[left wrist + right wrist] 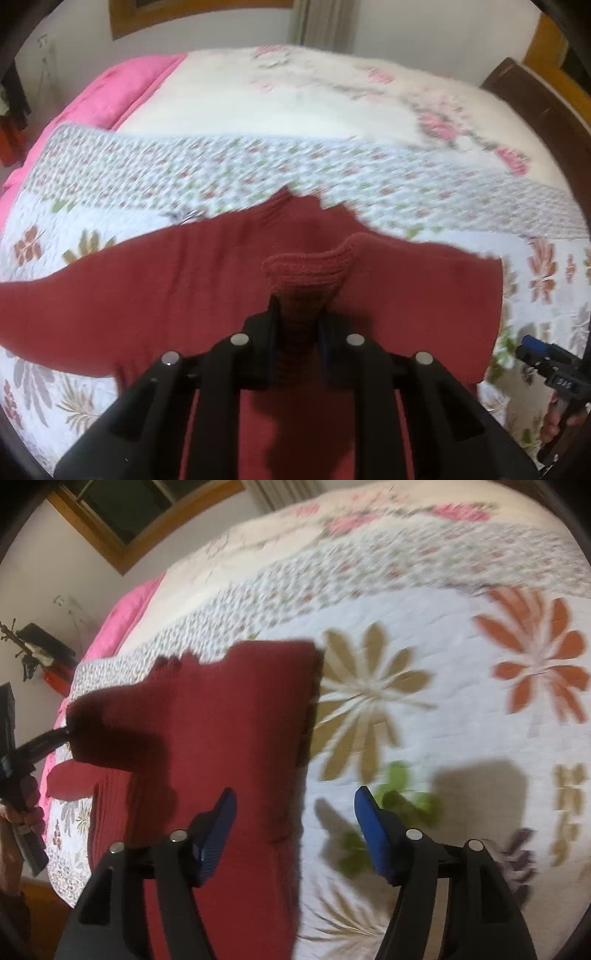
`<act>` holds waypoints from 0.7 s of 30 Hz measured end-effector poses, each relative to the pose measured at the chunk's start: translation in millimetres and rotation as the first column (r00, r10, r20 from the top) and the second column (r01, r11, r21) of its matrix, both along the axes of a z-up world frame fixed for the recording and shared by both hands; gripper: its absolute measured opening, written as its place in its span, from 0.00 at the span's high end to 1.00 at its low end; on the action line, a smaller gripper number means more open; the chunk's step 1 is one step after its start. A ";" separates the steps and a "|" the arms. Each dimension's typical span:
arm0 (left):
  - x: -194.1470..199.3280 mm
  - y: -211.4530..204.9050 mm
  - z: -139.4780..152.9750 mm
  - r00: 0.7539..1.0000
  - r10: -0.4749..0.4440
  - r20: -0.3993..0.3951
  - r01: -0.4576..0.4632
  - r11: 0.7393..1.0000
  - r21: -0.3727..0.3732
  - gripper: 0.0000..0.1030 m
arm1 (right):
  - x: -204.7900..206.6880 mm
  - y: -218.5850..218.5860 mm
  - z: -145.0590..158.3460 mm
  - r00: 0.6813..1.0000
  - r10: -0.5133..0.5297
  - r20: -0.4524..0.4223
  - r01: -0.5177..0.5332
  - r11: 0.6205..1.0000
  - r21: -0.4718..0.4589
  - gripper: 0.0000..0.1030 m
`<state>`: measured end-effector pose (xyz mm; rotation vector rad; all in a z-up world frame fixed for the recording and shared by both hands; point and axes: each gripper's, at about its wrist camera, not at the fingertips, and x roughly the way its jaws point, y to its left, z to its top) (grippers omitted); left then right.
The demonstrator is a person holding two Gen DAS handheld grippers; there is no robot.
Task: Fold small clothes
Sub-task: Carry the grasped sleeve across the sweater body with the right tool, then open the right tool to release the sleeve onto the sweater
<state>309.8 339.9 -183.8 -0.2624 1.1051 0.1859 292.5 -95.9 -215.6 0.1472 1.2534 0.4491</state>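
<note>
We see the left hand-held gripper (297, 317) clamped on the ribbed hem, probably, of a red knit garment (166, 295) over the floral bed quilt (443, 720); right hand-held gripper (295, 823) spread wide, empty.

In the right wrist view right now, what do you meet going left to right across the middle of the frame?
Left gripper pinching the garment's edge → red garment → tan flower print on the quilt → orange flower print. The right gripper sits open below, straddling the garment's right edge.
</note>
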 end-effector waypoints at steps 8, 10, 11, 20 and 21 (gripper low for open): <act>-14.9 40.2 -47.5 0.994 0.060 -0.096 -0.056 0.998 0.043 0.61 | 17.1 43.1 -53.4 0.986 0.052 -0.159 -0.063 0.996 -0.067 0.73; -18.1 60.2 -60.1 0.985 0.102 -0.136 -0.094 0.994 0.061 0.46 | 19.8 41.3 -56.1 0.985 0.053 -0.166 -0.067 0.995 -0.078 0.80; -18.9 68.6 -63.5 0.981 0.126 -0.147 -0.114 0.990 0.082 0.45 | 20.4 40.4 -55.9 0.984 0.052 -0.169 -0.065 0.995 -0.077 0.82; -48.3 128.4 -59.5 0.942 0.297 -0.157 -0.281 0.953 0.116 0.43 | 14.2 33.0 -37.8 0.987 0.035 -0.156 -0.056 0.990 -0.131 0.78; -48.0 124.6 -56.9 0.947 0.286 -0.145 -0.273 0.957 0.101 0.42 | 14.2 33.1 -33.2 0.989 0.025 -0.145 -0.048 0.987 -0.151 0.66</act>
